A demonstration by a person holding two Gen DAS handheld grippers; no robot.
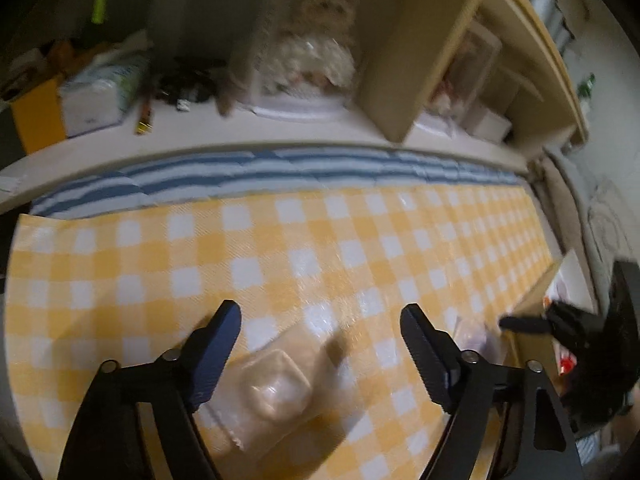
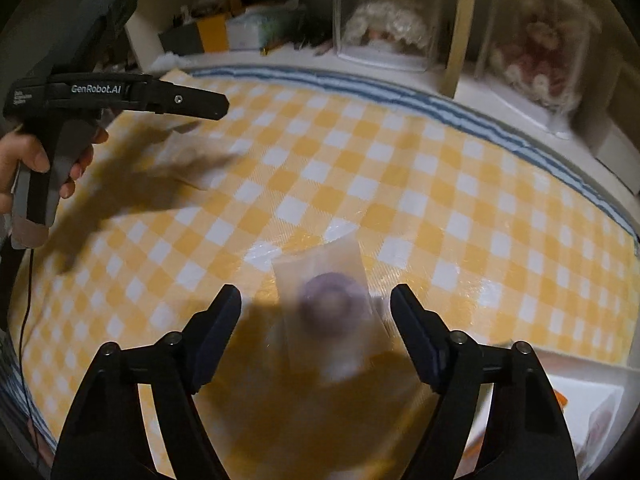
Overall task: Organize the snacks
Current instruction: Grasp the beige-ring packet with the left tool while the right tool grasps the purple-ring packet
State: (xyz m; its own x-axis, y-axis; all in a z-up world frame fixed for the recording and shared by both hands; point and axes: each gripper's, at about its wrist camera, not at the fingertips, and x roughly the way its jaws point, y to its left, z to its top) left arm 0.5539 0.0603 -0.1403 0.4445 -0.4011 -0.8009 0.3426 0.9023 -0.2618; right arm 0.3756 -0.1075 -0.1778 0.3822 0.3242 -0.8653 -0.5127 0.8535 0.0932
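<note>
Covering the bench: a yellow-and-white checked cloth (image 2: 360,152), with a blue-striped cloth (image 1: 240,172) showing along its far edge.
Shelf: a pale wooden shelf unit (image 1: 400,80) stands behind the bench; clear display cases (image 2: 384,12) in it hold dolls, blurred.
Left claw (image 1: 320,334): jaws spread wide and holding nothing, hovering over the cloth; in the right wrist view it shows side-on at the upper left, gripped by a hand (image 2: 36,160).
Right claw (image 2: 316,310): jaws wide apart, holding nothing; in the left wrist view its black tip pokes in at the right edge.
Pale snack (image 1: 276,384): a clear packet with a pale squarish piece inside lies flat on the checked cloth, below and between the left claw's fingers, touching neither.
Purple snack (image 2: 328,304): a clear packet with a round purple piece inside lies on the cloth between the right claw's fingers, untouched; motion blur hides detail.
</note>
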